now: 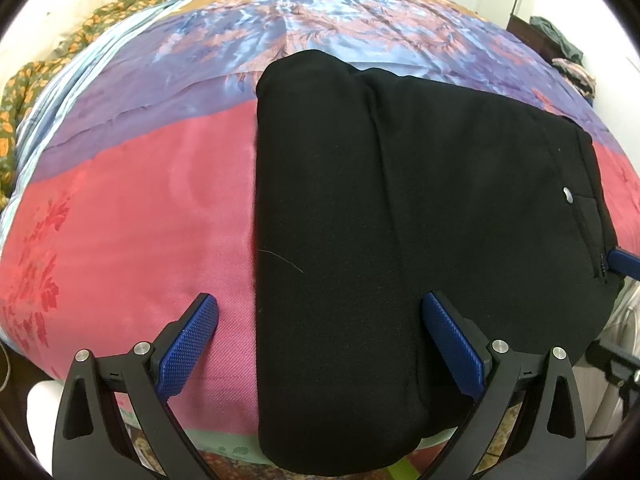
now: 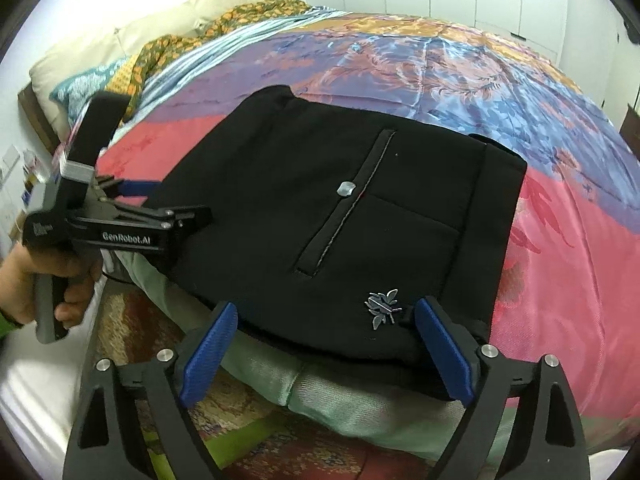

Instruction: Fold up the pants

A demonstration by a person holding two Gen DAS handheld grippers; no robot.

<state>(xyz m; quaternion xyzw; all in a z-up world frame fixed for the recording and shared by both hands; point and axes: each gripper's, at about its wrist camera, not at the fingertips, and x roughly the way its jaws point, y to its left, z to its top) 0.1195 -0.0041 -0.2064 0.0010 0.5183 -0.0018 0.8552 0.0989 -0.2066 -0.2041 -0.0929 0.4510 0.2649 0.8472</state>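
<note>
Left gripper (image 1: 320,320): we log it spread wide, empty, above the folded black pants (image 1: 400,220) on the quilt (image 1: 140,220). Right gripper (image 2: 326,332): likewise released at the pants' near edge. Lettering on left gripper body: "GenRobot.AI".

Folded pants (image 1: 400,220) hide their own lower layers.

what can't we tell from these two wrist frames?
- Left wrist view: near end of the pants is cut off by the bottom edge.
- Left wrist view: right tool shows only a blue tip at the edge.
- Right wrist view: left tool has its tips hidden by its own body.
- Layers under the fold: hidden in both.
</note>
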